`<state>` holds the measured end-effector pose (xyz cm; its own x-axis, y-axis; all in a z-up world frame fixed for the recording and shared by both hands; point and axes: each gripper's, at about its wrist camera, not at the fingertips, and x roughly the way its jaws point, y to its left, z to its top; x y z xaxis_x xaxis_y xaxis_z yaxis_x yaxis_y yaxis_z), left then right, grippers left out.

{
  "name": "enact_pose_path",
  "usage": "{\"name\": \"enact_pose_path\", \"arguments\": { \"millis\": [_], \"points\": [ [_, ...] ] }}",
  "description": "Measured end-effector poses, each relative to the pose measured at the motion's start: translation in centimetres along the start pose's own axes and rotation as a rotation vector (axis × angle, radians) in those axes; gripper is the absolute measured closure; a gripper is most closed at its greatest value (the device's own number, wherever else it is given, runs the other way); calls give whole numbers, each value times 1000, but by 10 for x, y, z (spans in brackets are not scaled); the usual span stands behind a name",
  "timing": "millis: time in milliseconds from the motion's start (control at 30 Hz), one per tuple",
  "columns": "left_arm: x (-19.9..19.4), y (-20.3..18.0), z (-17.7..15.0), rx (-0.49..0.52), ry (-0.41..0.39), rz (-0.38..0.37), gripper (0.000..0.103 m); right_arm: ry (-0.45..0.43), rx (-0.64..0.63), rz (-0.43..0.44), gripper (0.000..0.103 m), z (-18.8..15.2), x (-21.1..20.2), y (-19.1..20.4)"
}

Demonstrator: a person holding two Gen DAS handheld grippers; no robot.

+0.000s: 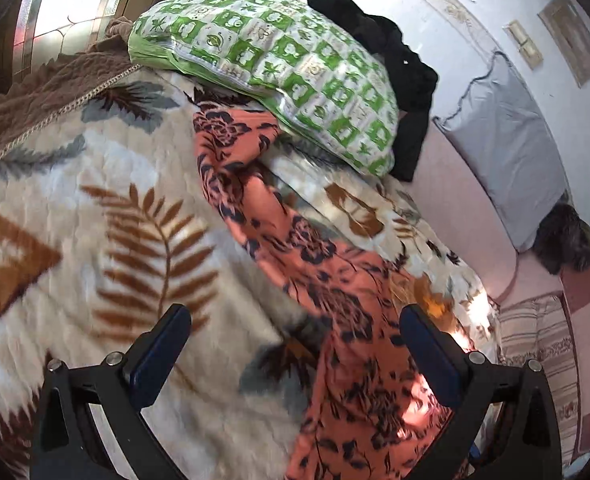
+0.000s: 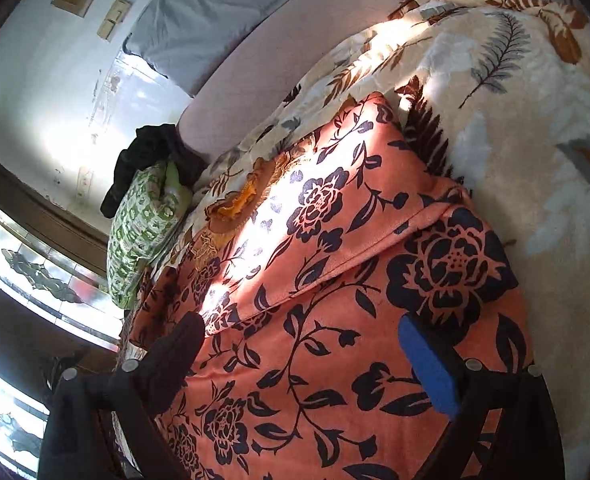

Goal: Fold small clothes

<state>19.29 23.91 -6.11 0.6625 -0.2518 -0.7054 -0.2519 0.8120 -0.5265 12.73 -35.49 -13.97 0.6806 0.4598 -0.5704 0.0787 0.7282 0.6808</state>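
Bed, covered with a fluffy cream blanket (image 1: pixel 95 184) printed in brown and grey fern leaves. Lying straight on it: an orange cloth with dark navy flowers (image 2: pixel 335 320), spread partly flat with a fold line running across it in the right wrist view, one long strip trailing up toward the pillow in the left wrist view. Green-and-white checked pillow (image 1: pixel 271 64) resting at the far end, overlapping the tip of that orange strip. Black garment (image 1: pixel 399 60) bunched up right behind the pillow, touching it. Brown fuzzy throw (image 1: pixel 35 96) along one edge of the blanket. Sun patch hitting the orange cloth.
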Motion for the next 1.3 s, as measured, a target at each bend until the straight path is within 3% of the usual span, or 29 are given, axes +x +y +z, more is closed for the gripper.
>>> {"name": "enact_pose_path", "arguments": {
  "millis": [100, 267, 467, 500, 567, 600, 767, 900, 1033, 1167, 1200, 1267, 1300],
  "points": [
    [37, 13, 49, -20, 43, 62, 0, 6, -23, -12, 4, -1, 3, 0],
    [78, 61, 87, -249, 34, 26, 0, 14, -16, -4, 4, -1, 6, -2],
    [115, 72, 99, -297, 62, -7, 25, -4, -51, -22, 4, 0, 8, 3],
    [119, 72, 100, -302, 65, -9, 31, -6, -58, -26, 4, 0, 8, 4],
    [125, 73, 102, -310, 67, -2, 68, -5, -56, -21, 4, 0, 10, 4],
    [126, 73, 103, -300, 65, 13, 94, -4, -59, -24, 4, 0, 11, 4],
    [86, 38, 113, -183, -80, 90, 95, 0, -62, -24, 5, 0, 15, 1],
    [28, -66, 102, 102, -238, 95, 96, -10, -44, -2, 5, -1, 12, -2],
    [-12, -196, 43, 379, -316, -32, 97, -28, -28, 14, 5, -1, 4, -4],
    [-1, -311, -47, 645, -250, -162, 97, -55, -23, 17, 4, 0, -5, -5],
    [11, -332, -74, 704, -206, -181, 93, -65, -18, 18, 4, 0, -9, -5],
    [43, -360, -126, 801, -87, -172, 46, -90, -6, 18, 4, 2, -15, -8],
    [62, -365, -150, 837, -20, -139, 14, -103, 3, 22, 4, 3, -19, -10]
  ]
}}
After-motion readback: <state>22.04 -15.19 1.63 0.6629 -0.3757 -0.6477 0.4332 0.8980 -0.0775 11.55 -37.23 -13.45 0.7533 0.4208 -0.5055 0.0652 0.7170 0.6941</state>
